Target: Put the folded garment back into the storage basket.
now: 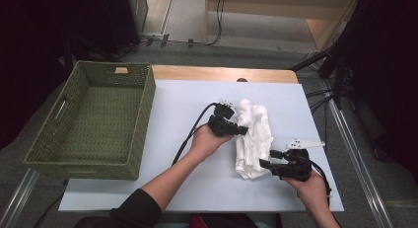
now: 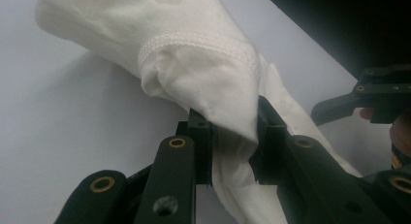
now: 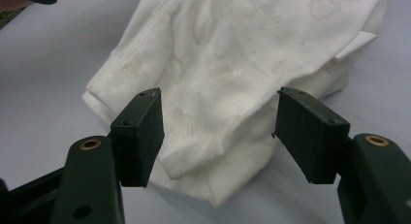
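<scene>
White cloth [image 1: 254,136] lies crumpled on the pale worktop [image 1: 177,114], right of centre, and from left to right I see the green woven basket [image 1: 93,119] sitting empty at the worktop's left edge, then my two tools at the cloth. My left tool [image 1: 240,131] is clamped on a fold at the cloth's upper left side. My right tool [image 1: 266,159] has its jaws spread wide around the cloth's lower edge, gripping nothing.

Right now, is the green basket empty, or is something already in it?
Empty. From the high view the green basket shows only its bare woven floor; the white cloth lies outside it on the table.
</scene>
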### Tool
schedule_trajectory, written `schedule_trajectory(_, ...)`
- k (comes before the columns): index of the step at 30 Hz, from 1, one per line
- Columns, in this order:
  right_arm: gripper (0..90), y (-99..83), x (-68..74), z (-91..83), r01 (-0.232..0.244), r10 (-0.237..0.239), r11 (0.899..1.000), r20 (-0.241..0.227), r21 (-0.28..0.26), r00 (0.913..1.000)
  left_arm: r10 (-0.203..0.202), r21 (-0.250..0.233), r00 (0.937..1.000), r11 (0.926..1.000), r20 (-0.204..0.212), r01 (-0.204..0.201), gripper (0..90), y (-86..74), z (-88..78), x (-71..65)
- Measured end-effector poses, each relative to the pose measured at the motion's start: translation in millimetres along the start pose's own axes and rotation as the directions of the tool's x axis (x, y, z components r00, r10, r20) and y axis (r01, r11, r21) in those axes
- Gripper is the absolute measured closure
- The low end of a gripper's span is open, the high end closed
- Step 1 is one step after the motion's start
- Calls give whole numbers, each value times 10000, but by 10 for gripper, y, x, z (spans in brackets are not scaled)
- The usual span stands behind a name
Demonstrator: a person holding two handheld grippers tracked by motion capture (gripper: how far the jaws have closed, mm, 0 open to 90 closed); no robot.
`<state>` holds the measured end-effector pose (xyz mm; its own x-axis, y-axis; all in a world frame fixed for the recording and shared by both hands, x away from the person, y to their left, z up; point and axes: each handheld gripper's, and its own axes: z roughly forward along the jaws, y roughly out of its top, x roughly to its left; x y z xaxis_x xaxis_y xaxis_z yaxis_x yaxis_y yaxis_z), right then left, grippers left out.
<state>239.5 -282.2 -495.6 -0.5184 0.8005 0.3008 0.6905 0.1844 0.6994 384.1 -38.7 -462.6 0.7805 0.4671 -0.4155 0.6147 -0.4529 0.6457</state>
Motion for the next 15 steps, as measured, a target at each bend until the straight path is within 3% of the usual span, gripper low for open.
schedule_trajectory(2,325,2,6,-3,19,-19,10000,-77,-36,10000,-42,-89,9998,10000,176,44,746,26,-67,0)
schedule_trajectory(5,325,3,12,-7,41,-42,10000,-126,-83,9999,142,-22,9999,9999,55,-142,746,77,-159,-15)
schedule_trajectory(11,325,4,21,-11,65,-68,9999,-223,-142,9997,68,-146,9999,9999,93,-67,746,163,-390,3)
schedule_trajectory(15,324,13,33,-3,104,-108,9998,-275,-156,9996,218,-188,9997,9996,-74,-219,746,208,-549,10)
